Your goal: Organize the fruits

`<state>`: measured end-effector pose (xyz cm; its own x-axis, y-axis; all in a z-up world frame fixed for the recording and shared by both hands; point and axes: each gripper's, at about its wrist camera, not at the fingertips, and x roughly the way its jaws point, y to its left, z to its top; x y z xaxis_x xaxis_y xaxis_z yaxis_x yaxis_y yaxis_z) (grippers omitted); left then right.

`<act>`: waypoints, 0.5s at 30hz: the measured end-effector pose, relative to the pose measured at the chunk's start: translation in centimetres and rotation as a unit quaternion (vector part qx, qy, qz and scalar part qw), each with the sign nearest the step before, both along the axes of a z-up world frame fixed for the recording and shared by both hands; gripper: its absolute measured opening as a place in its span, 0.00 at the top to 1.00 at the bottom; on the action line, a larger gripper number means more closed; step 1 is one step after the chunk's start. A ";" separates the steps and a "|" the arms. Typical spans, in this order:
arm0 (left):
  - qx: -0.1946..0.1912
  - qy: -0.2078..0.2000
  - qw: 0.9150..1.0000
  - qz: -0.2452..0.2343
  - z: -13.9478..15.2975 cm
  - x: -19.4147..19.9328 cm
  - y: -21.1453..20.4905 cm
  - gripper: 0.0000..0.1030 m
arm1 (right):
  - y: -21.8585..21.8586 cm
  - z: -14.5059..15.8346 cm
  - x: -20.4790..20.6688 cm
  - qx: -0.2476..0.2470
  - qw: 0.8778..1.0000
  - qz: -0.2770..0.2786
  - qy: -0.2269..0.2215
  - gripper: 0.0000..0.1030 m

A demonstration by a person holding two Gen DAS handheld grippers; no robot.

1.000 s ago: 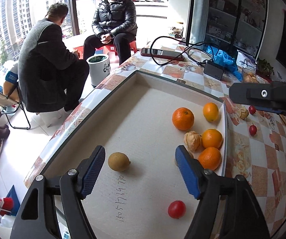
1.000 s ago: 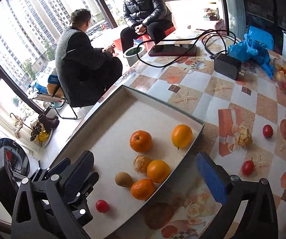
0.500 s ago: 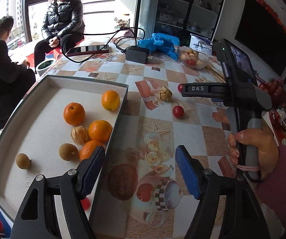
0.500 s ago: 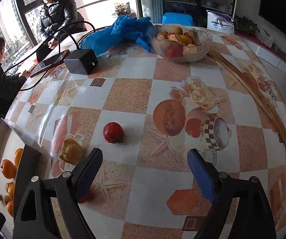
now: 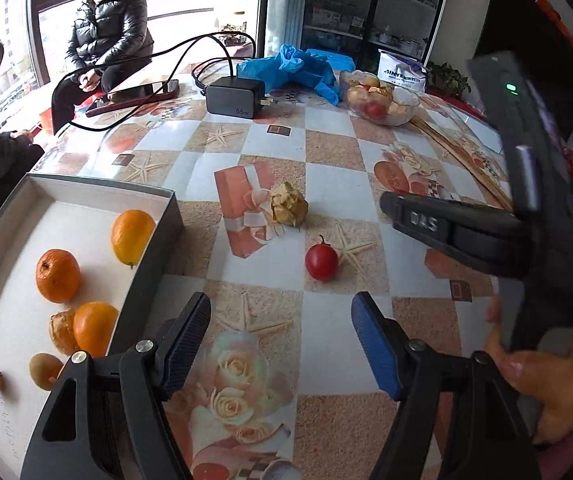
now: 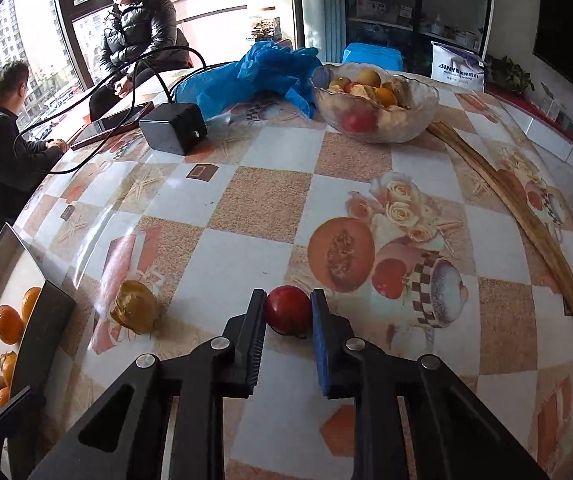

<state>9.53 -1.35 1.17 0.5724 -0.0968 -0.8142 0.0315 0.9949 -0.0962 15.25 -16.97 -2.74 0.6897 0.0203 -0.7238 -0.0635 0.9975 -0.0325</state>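
My right gripper point(image 6: 288, 308) is shut on a small red tomato point(image 6: 288, 310) that rests on the patterned tablecloth, with both pads pressed to its sides. A papery husked fruit point(image 6: 134, 312) lies just left of it. In the left wrist view my left gripper point(image 5: 281, 302) hangs open over the cloth with nothing between its fingers. A second red tomato point(image 5: 321, 262) lies loose just ahead of it, and the husked fruit point(image 5: 288, 204) sits farther off. The right gripper's body point(image 5: 466, 232) fills the right side there, and its tips are hidden. The grey tray point(image 5: 166, 216) at the left holds oranges point(image 5: 57, 276) and small brown fruits.
A glass bowl point(image 6: 422, 116) of mixed fruit stands at the far side of the table, beside a blue plastic bag point(image 6: 262, 68). A black charger point(image 6: 174, 126) with cable and a phone point(image 6: 110, 124) lie at far left. Two people sit by the window beyond the table.
Both grippers swung from over the tray to the tablecloth on its right. The right gripper's jaws closed from wide open onto the red tomato. The left gripper stayed open.
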 end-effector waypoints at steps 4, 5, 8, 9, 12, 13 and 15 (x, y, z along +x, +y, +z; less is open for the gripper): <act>0.005 0.010 1.000 0.006 -1.4 2.8 -1.6 0.26 | -3.5 -0.3 -4.1 0.011 1.000 -0.009 -0.003 0.78; 0.012 0.007 1.000 0.010 -1.7 3.3 -1.9 0.26 | -4.2 -0.4 -5.1 0.016 1.000 -0.012 -0.004 0.78; 0.045 -0.009 0.999 0.015 -1.9 4.1 -2.9 0.44 | -6.2 -0.7 -7.5 0.028 0.999 -0.026 -0.005 0.78; 0.045 -0.011 0.999 0.010 -1.7 3.9 -3.2 0.65 | -6.6 -0.7 -8.3 0.031 0.999 -0.030 -0.008 0.78; 0.033 -0.004 0.999 0.004 -1.5 2.2 -2.8 0.79 | -7.3 -1.0 -10.2 0.036 0.999 -0.035 -0.011 0.78; 0.028 -0.006 1.000 0.004 -1.5 1.1 -2.5 0.79 | -7.3 -1.2 -11.0 0.032 0.999 -0.036 -0.013 0.78; 0.018 -0.014 1.000 0.007 -1.6 -1.7 -1.6 0.79 | -7.2 -1.6 -12.5 0.031 0.999 -0.037 -0.017 0.78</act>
